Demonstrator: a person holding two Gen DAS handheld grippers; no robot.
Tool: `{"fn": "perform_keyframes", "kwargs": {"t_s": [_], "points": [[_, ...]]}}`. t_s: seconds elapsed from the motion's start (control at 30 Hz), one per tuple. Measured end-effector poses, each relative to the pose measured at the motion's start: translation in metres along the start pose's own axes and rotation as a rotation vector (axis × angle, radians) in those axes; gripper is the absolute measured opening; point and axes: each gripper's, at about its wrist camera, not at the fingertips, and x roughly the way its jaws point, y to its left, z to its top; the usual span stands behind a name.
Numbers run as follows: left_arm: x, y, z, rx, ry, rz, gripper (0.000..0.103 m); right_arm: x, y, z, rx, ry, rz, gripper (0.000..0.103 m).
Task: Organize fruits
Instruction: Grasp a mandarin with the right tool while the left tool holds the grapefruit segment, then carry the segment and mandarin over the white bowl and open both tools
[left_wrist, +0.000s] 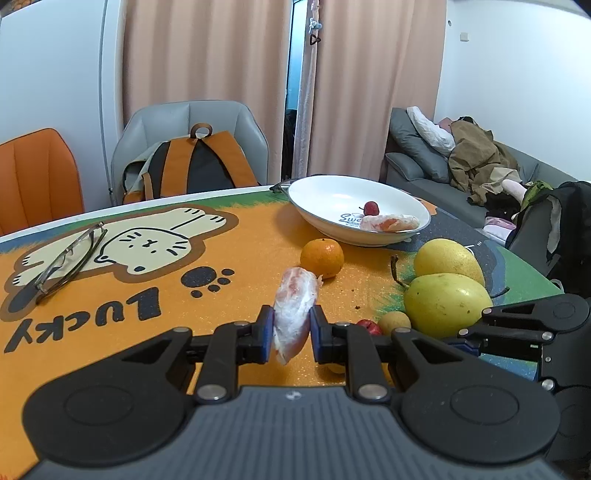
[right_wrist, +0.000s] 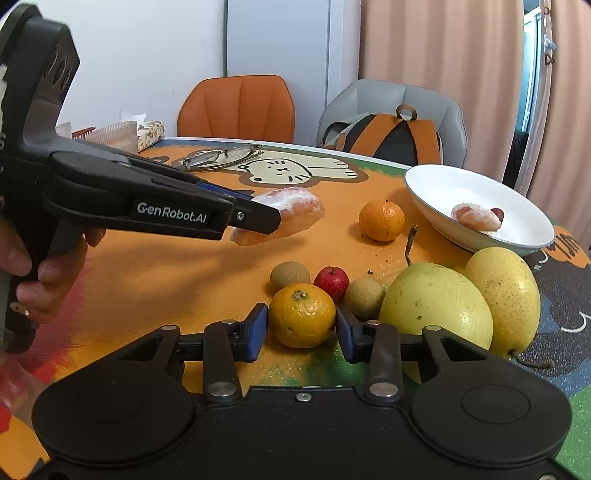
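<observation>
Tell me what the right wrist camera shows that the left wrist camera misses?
Only the right wrist view shows the near orange between the right gripper pads and a hand holding the left tool. Only the left view shows the sofa. Both show the white bowl, two pears, and the left gripper clamping a pomelo segment.

On the side of my left gripper (right_wrist: 275, 221), seen from the right wrist view, white lettering reads "GenRobot.AI". The mat (left_wrist: 236, 258) covering the surface carries big black block letters spelling "LUCKY", upside down from where I look through the left wrist view, set beside a black paw print and a cartoon cat. Inside the white bowl (left_wrist: 332, 192), dark script begins "Swe"; the rest is hidden behind the fruit lying in it. At the far right edge of the mat in the right wrist view there is more black lettering, too distorted for me to read.
</observation>
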Motion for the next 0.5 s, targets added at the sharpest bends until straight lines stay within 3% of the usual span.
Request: {"fn": "perform_keyframes", "kwargs": {"t_s": [0.5], "points": [[0.002,-0.010,0.007,0.010,-0.012,-0.017,0.019,-0.036,-0.027,0.017,0.011,-0.020,0.034,0.038]]}}
